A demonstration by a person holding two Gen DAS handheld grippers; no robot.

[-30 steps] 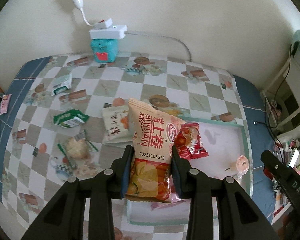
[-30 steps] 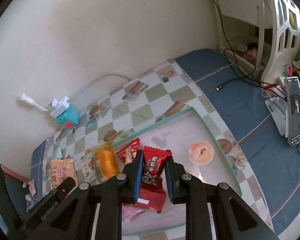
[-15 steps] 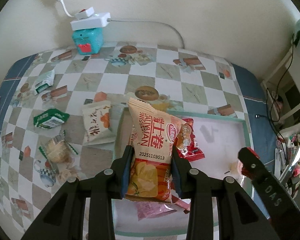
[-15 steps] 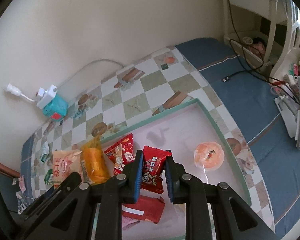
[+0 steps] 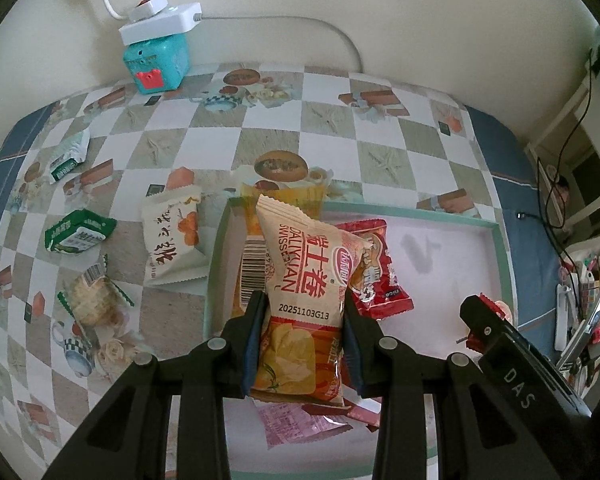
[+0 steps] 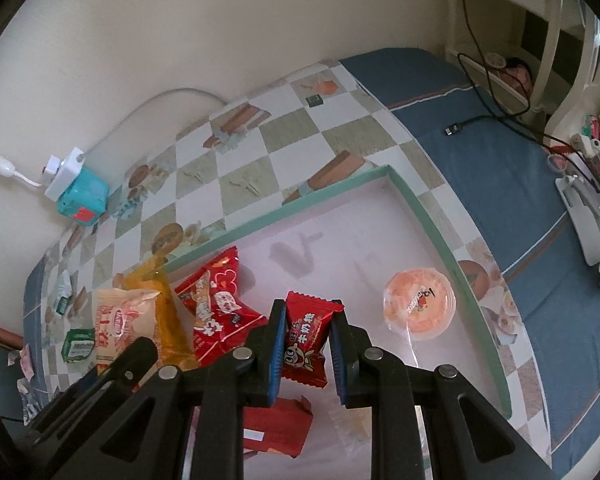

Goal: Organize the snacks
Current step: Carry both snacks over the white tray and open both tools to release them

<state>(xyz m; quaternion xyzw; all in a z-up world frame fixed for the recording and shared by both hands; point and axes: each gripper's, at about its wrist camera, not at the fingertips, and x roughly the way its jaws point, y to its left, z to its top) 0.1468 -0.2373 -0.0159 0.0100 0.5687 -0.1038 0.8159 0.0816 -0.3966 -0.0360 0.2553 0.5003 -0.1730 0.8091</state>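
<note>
Left gripper (image 5: 302,320) clenched on cake bag (image 5: 308,280), bag upright between the pads, over the tray's (image 5: 496,236) left end. Right gripper (image 6: 306,336) clenched on red candy packet (image 6: 306,340), above tray floor beside jelly cup (image 6: 420,306).

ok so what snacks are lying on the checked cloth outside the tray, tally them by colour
green and white packets: 2
white packet with orange print: 1
clear-wrapped biscuit: 1
total: 4
</note>
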